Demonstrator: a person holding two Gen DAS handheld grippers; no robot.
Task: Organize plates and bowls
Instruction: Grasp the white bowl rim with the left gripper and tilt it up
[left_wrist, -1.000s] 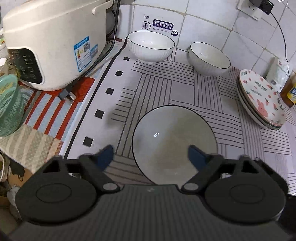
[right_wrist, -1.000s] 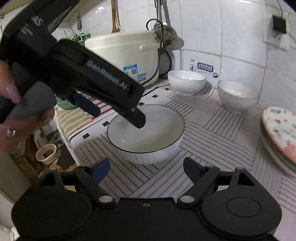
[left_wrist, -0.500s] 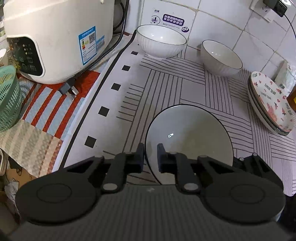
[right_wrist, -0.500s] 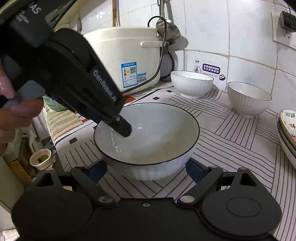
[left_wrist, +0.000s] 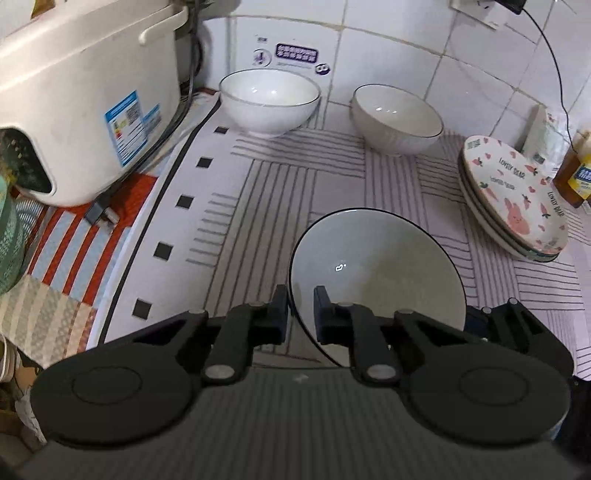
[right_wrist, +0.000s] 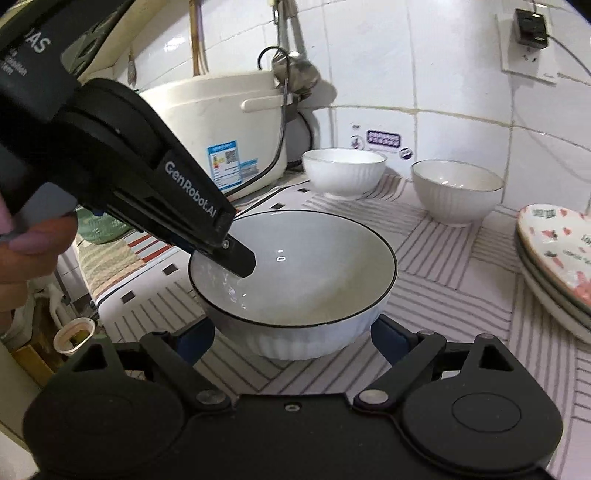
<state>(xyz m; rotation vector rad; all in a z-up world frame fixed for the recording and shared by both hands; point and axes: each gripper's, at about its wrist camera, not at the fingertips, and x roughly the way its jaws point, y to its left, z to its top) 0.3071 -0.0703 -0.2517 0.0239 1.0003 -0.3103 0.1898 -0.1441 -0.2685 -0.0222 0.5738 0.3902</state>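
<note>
Bowl (left_wrist: 376, 273) lifted since earlier | left gripper (left_wrist: 300, 306) clamps rim | right gripper (right_wrist: 291, 334) open

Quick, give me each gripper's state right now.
Left gripper: shut on the black-rimmed bowl, pinching its rim.
Right gripper: open, fingers either side of that bowl, not gripping.

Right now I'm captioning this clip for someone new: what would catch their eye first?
The black-rimmed bowl at the front of the striped mat, its near rim pinched by the left gripper, while the right gripper sits open around its base. Behind it, two white bowls stand by the tiled wall, with the rice cooker to their left. The bunny-print plates are stacked at right.
</note>
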